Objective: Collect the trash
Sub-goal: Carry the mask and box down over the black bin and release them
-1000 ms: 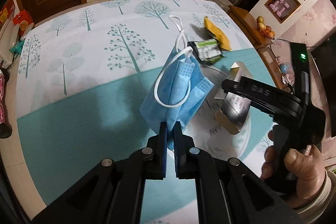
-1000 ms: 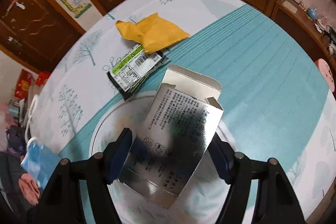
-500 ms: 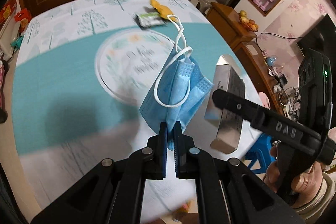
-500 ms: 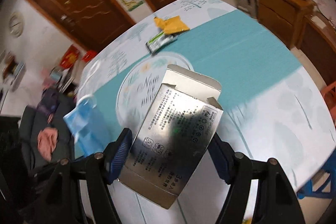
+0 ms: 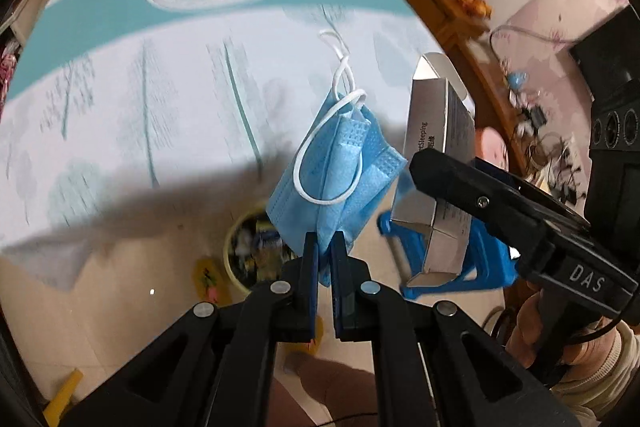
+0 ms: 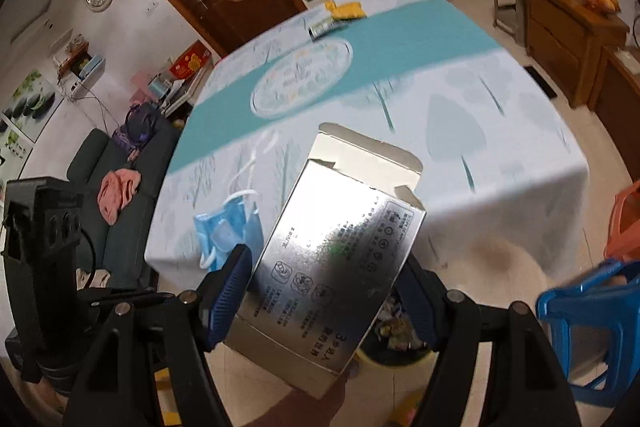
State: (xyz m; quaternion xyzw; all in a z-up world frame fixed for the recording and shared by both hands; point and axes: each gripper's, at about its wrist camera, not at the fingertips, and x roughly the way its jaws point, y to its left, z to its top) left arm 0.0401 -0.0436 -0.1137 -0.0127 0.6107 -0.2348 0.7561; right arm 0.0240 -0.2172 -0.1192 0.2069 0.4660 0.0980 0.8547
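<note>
Above the bin (image 5: 248, 251), the left gripper (image 5: 325, 251) pinches a mask (image 5: 340, 171) and the right gripper (image 6: 324, 291), jaws wide, clamps a box (image 6: 336, 259); next, probably release both.

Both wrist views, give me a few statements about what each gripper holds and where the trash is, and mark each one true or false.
1. The left gripper pinches a blue face mask. True.
2. The right gripper is empty. False: it clamps a silver carton.
3. A yellow wrapper lies on the table. True.
4. The waste bin stands on the table. False: it is on the floor below the grippers.
5. The silver carton is sealed. False: its far end flap is open.
</note>
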